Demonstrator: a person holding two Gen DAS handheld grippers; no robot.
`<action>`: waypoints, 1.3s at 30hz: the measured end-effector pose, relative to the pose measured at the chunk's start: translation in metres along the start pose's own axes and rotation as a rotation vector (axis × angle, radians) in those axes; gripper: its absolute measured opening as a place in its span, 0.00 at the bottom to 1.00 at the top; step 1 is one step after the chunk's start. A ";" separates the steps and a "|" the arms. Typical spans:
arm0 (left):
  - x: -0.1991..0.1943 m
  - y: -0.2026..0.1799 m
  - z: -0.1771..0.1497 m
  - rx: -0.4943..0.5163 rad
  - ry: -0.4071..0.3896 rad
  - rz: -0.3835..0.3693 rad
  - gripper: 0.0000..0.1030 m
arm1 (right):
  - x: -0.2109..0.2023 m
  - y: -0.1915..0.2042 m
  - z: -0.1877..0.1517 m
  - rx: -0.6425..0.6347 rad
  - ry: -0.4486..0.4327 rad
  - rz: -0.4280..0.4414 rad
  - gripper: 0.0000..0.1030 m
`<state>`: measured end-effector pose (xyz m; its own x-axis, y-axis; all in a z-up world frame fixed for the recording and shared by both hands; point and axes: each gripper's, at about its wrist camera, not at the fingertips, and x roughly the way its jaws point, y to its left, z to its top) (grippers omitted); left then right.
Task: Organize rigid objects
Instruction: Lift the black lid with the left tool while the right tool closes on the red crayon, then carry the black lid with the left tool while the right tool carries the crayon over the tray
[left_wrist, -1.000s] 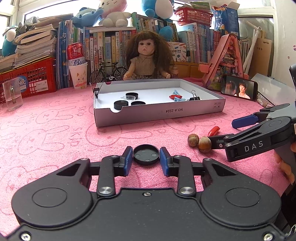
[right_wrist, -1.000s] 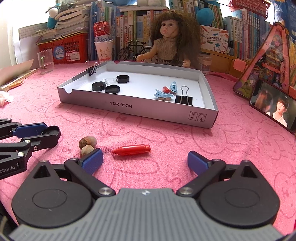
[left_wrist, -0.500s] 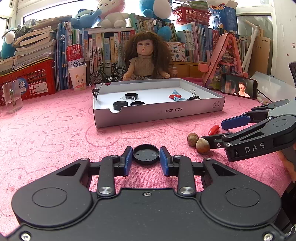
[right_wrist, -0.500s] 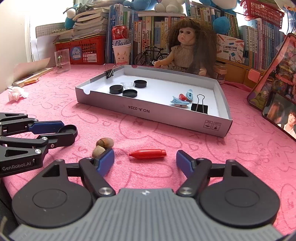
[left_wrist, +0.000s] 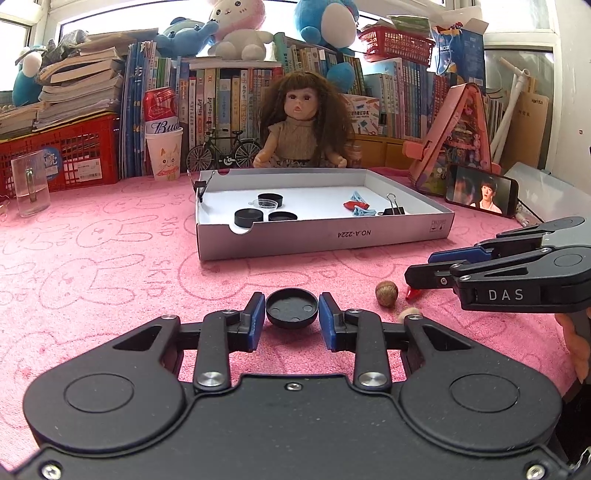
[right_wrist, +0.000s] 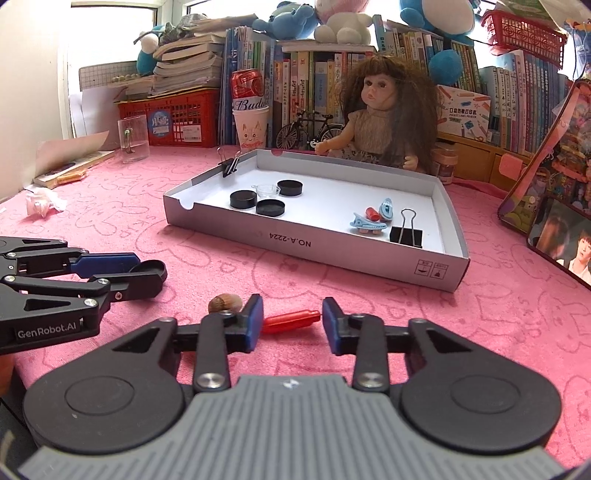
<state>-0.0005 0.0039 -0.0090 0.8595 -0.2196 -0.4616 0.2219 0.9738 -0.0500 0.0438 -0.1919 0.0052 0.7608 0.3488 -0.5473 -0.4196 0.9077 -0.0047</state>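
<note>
Two claws: left claw (left_wrist: 292, 318) pinching black cap (left_wrist: 292, 307); right claw (right_wrist: 292, 325) closing round red piece (right_wrist: 291, 320) (pads apart); tray edge (right_wrist: 314, 245) well beyond.

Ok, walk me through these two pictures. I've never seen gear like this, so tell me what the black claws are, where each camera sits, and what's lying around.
There is no robot here. A person holds a two-finger gripper in each hand, and a wide-angle camera on each looks forward along its fingers. So one picture is from the left gripper, the other from the right gripper; each also sees the other at its edge.

They work on a pink cloth. On it stands a shallow white box already holding black caps, clips and small bits, and nuts lie loose in front.

The left gripper is shut on a black cap. The right gripper's jaws are closing around a red piece lying on the cloth; the pads don't press it yet.
</note>
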 end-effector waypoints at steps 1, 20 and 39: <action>0.000 0.000 0.000 0.001 0.001 0.000 0.29 | 0.000 -0.001 0.000 0.004 0.001 0.001 0.35; 0.001 -0.003 -0.001 0.003 0.009 0.000 0.29 | 0.005 0.001 -0.008 -0.026 0.026 0.044 0.60; 0.002 0.004 0.012 -0.060 -0.002 0.001 0.29 | -0.003 -0.007 -0.006 0.107 -0.053 -0.050 0.50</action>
<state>0.0078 0.0063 0.0004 0.8607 -0.2187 -0.4598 0.1933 0.9758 -0.1023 0.0416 -0.2004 0.0017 0.8060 0.3114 -0.5034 -0.3269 0.9431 0.0600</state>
